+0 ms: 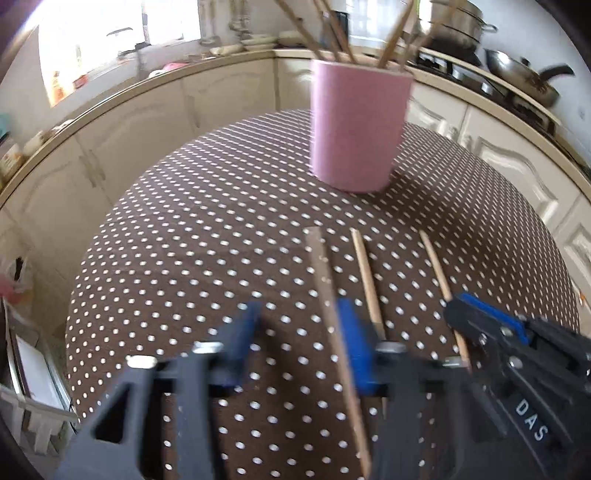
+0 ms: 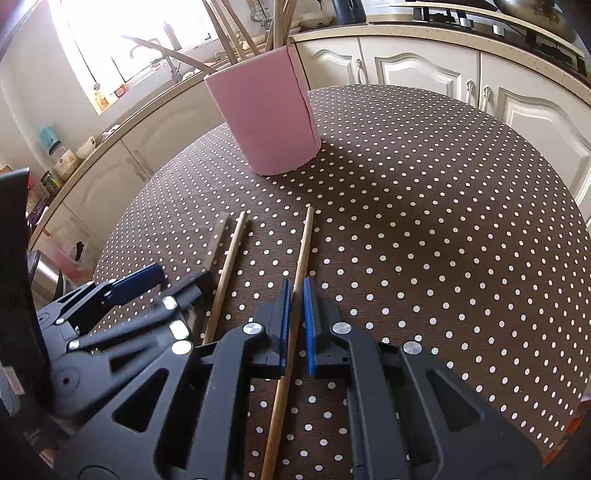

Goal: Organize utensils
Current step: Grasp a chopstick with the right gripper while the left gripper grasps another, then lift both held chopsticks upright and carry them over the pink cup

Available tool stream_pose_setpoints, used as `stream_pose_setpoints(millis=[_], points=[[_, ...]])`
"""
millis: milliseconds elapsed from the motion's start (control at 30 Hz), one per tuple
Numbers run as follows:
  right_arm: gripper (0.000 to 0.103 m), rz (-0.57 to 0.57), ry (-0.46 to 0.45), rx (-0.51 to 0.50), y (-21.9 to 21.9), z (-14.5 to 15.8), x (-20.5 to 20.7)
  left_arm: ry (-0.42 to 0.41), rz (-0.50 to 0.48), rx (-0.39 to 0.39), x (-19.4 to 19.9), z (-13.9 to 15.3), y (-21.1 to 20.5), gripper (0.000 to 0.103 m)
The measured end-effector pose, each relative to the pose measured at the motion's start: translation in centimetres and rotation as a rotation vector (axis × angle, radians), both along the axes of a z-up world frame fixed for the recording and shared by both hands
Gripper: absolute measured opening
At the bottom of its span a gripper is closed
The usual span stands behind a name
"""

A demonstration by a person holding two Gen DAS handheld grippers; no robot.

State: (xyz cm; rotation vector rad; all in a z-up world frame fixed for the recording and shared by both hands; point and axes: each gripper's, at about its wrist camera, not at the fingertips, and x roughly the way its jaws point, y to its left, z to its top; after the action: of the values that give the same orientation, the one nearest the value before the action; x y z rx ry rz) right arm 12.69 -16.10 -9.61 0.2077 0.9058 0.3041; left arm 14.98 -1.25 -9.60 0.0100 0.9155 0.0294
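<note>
Wooden chopsticks lie in a row of three on the polka-dot tablecloth [image 2: 424,206], each pointing away from the grippers toward a pink cup [image 2: 264,118] that stands upright ahead of both tools and already holds a bundle of sticks [image 2: 236,33]. The right gripper [image 2: 295,321] has its blue pads pressed nearly together on the rightmost chopstick [image 2: 303,251], whose far end reaches out beyond the fingertips while its near end runs back under the gripper body. The middle chopstick [image 2: 229,266] rests on the cloth between the two tools, touched by neither. The left gripper [image 1: 299,347] sits over the leftmost chopstick [image 1: 325,280]; its blurred view shows the stick just inside its right pad, with a gap still visible to the left pad, so whether it has a grip cannot be told. In the left wrist view the right gripper [image 1: 476,325] appears close beside it on the right. Behind the table stand cream kitchen cabinets [image 2: 417,70] and a pan [image 1: 524,77] on the counter.
</note>
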Motion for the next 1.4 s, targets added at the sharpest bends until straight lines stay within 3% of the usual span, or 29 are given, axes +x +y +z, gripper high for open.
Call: stream_pose_setpoints(millis=[33,67,333,600,867,1400], points=[[0.007,-0.001,-0.001,-0.006,0.2,0.1,-0.1,-0.002,0.016,-0.014,0.1,0.0,0.4,0.007],[0.007,-0.002,-0.002,-0.007,0.3,0.1,-0.1,-0.004,0.022,-0.046,0.2,-0.1,0.9,0.006],[0.006,-0.001,-0.039,0.0,0.4,0.8,-0.7,-0.026,0.031,-0.103,-0.6,-0.2,2.3,0.005],[0.006,-0.015,-0.077,0.015,0.1,2.3,-1.5,-0.147,-0.018,-0.151,-2.6,2.4,2.9,0.006],[0.006,-0.027,-0.15,0.048,-1.0,5.0,-2.6,-0.256,-0.055,-0.168,-4.0,5.1,2.9,0.006],[0.006,-0.052,-0.347,0.04,-2.5,11.2,-4.4,-0.394,-0.079,-0.176,-4.2,9.6,3.3,0.005]])
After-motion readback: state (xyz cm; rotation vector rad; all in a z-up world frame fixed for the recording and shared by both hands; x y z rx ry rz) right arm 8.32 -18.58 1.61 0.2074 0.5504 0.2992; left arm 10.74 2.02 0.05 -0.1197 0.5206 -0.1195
